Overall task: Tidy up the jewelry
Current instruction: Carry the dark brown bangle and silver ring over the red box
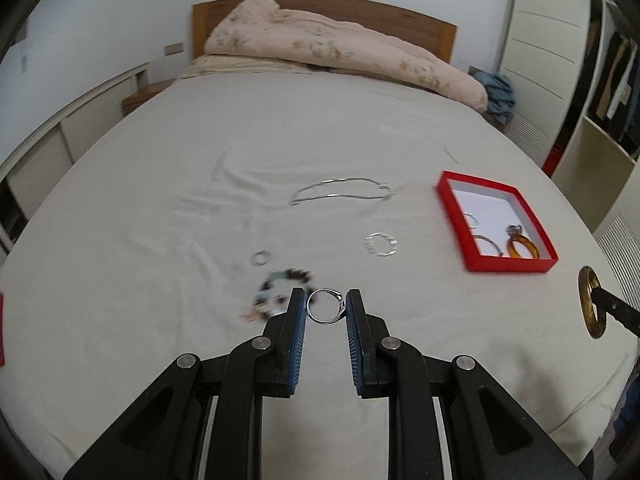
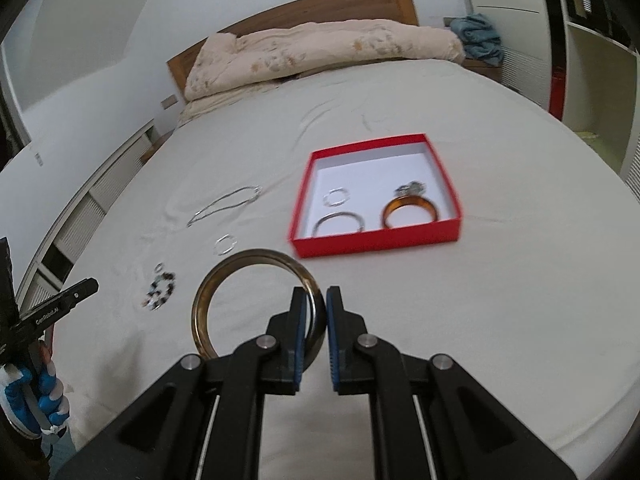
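Left wrist view: left claw [image 1: 326, 307] pinches a silver ring [image 1: 325, 306] above the bed [image 1: 160, 184], beaded bracelet [image 1: 280, 292] just left of it. Right wrist view: right claw [image 2: 319, 309] clamps a brass bangle [image 2: 256, 300]; red box [image 2: 376, 196] beyond holds 3 rings and an amber bangle [image 2: 410, 212].

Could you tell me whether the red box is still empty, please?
Not empty: the red box holds an amber bangle, silver bangle and smaller pieces.
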Available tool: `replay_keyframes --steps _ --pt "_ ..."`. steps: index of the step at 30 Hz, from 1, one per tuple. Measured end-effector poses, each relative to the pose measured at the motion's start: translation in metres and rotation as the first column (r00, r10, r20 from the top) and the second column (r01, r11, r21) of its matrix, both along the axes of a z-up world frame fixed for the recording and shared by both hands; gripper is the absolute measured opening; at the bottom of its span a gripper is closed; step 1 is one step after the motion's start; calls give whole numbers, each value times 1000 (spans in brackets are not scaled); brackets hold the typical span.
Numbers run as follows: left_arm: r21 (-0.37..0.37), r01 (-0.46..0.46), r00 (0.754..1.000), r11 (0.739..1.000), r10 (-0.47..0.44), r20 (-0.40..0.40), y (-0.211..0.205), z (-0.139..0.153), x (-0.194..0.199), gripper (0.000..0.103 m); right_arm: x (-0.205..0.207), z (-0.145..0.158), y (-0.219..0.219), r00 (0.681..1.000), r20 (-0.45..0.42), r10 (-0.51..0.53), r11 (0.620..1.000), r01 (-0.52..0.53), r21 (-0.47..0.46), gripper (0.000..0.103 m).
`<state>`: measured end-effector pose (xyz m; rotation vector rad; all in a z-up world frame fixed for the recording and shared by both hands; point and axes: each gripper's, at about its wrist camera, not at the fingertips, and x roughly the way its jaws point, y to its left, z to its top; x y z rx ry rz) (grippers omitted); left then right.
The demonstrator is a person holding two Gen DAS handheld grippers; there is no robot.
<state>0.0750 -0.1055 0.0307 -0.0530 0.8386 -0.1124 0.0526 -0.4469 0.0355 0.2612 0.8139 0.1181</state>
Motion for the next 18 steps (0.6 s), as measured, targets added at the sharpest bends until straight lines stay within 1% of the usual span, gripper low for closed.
replay_keyframes --steps 4,8,13,15,18 --pt "3 57 998 998 -57 -5 -37 -2 27 20 22 -4 -27 1000 0 -31 999 31 -7 9" --pt "-1 130 991 992 -130 -11 -83 -7 61 20 53 -11 -47 999 -6 -46 999 46 -24 9" --pt "-9 224 974 974 -224 -13 -145 -18 107 20 101 -24 -69 998 -15 -57 997 56 -58 9" --pt "-2 246 969 969 -246 -16 -167 -24 123 20 123 -29 -77 998 -20 -58 995 56 -80 9" --pt "3 278 960 960 -278 -30 -198 -35 158 20 153 -37 -86 998 -23 -57 993 54 -107 9"
